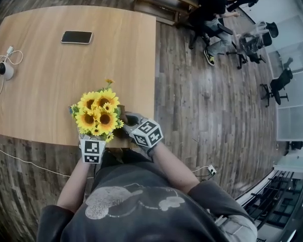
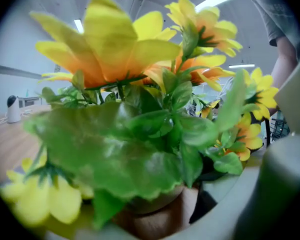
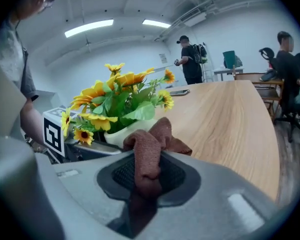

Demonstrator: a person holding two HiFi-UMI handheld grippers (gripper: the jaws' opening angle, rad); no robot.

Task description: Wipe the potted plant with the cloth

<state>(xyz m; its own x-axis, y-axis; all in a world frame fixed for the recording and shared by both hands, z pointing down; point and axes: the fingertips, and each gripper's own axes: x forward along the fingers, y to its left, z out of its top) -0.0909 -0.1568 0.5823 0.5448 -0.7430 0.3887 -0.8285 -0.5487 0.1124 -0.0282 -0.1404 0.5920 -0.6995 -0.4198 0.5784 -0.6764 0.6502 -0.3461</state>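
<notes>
A pot of yellow sunflowers (image 1: 97, 112) stands at the near edge of the wooden table (image 1: 45, 89). My left gripper (image 1: 98, 134) reaches in under the blooms from the near side. In the left gripper view, leaves and flowers (image 2: 140, 134) fill the picture and hide the pads, so I cannot tell whether they press on the pot. My right gripper (image 1: 127, 122) sits just right of the pot, shut on a brown cloth (image 3: 149, 154). The bunched cloth rises from the closed jaws close in front of the white pot (image 3: 121, 133). The left gripper's marker cube (image 3: 54, 130) shows beyond the pot.
A black phone (image 1: 77, 37) lies far back on the table. A small white device (image 1: 5, 69) with a looped cable sits at the table's left edge. People sit on chairs (image 1: 214, 14) at the back right. A loose cable (image 1: 20, 159) lies on the plank floor.
</notes>
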